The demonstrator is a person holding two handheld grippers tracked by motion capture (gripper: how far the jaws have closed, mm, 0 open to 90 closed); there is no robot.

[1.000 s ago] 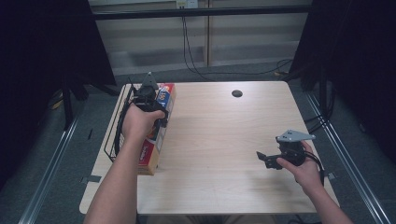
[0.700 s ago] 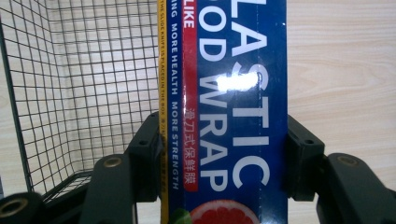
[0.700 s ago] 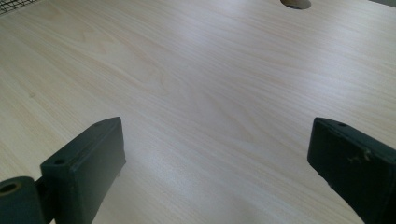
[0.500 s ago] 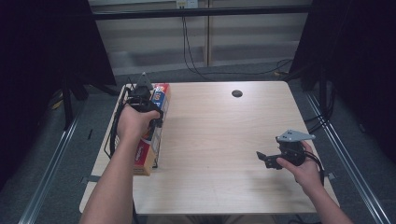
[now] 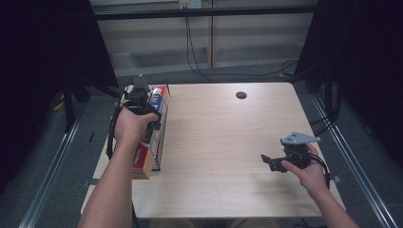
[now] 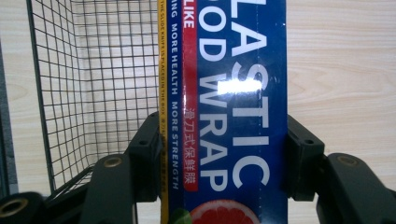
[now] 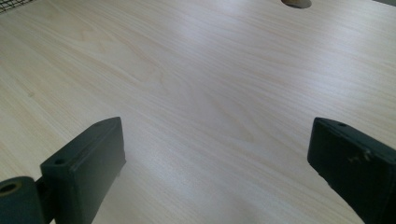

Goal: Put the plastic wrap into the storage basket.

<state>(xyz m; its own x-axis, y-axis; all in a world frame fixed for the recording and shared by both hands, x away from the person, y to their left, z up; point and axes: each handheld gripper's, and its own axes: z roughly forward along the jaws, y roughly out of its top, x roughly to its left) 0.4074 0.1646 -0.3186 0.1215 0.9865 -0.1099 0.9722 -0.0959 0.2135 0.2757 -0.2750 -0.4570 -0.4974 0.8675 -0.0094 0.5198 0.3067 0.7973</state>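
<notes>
Since the earlier moments, the left hand (image 5: 130,124) has drawn slightly back toward the person's side of the table, and the long box of plastic wrap (image 5: 152,130) has come with it along the left edge; the right hand (image 5: 309,171) stays where it was.

Nearest to the person, the right gripper (image 5: 268,160) hovers low over the bare wood at the right side of the table (image 5: 223,142). Its jaws stand wide apart with nothing between them; in the right gripper view I see only the pale wood grain under them.

Farther away, at the left side, the left gripper (image 6: 224,154) is clamped on the plastic wrap box (image 6: 233,107). In the left gripper view the two black jaws press on both long sides of the blue box, and its white letters and a red stripe run between them. The box is over the left edge of the table, with its near end, brown and red, close to the front corner.

Just beside the box is a black wire basket (image 6: 98,84); through its mesh the wood shows. Whether the box touches the mesh, I cannot tell.

Beyond, near the far edge, there is a small round hole (image 5: 241,95) in the table top.
</notes>
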